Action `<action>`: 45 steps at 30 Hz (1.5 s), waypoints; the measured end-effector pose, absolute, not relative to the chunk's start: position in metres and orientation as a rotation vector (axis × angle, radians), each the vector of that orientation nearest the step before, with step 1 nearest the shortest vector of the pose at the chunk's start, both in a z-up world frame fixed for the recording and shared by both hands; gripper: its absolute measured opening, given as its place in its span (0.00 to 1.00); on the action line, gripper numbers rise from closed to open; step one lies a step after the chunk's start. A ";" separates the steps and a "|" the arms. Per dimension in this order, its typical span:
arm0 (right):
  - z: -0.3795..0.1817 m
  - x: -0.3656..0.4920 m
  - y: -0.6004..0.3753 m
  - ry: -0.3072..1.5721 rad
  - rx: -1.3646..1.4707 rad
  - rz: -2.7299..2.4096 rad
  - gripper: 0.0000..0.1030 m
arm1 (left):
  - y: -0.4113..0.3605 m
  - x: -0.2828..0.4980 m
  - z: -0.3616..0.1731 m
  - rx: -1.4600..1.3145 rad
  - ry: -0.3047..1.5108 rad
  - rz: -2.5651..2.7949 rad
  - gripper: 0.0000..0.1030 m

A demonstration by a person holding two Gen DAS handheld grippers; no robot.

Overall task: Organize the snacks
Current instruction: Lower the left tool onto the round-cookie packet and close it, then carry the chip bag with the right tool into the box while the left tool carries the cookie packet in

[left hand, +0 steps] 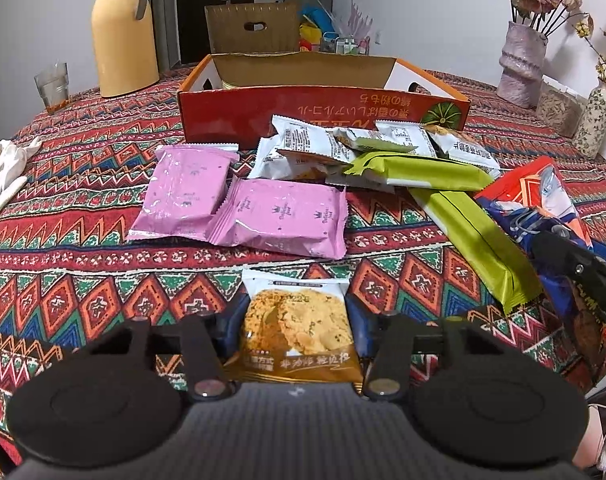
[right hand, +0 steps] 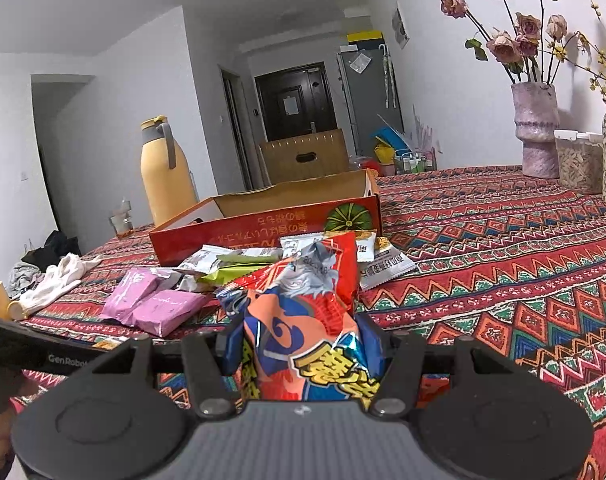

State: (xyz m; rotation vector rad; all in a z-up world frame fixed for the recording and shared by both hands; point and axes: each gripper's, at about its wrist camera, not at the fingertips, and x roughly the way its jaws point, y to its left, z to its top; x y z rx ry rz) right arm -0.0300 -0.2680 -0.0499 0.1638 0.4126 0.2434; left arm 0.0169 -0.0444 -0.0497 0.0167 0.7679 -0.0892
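My left gripper (left hand: pixel 297 320) is shut on a white and gold cracker packet (left hand: pixel 297 332) just above the tablecloth. My right gripper (right hand: pixel 303 344) is shut on a red and blue chip bag (right hand: pixel 303 320), crumpled between the fingers; it also shows in the left wrist view (left hand: pixel 543 204). Two pink packets (left hand: pixel 239 204) lie ahead of the left gripper. Two green bars (left hand: pixel 463 208) and several white packets (left hand: pixel 343 148) are piled in front of the open red cardboard box (left hand: pixel 323 116), seen too in the right wrist view (right hand: pixel 239 232).
A yellow thermos (left hand: pixel 123 36) and a glass (left hand: pixel 53 88) stand at the far left. White cloth (left hand: pixel 5 176) lies at the left edge. Flower vases (left hand: pixel 523 60) and a clear container (left hand: pixel 559 108) stand at the far right. A patterned tablecloth (left hand: pixel 83 264) covers the table.
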 end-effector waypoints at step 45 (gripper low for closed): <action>0.048 0.154 -0.227 0.279 0.084 0.250 0.54 | -0.037 0.169 0.071 -0.096 0.472 -0.050 0.51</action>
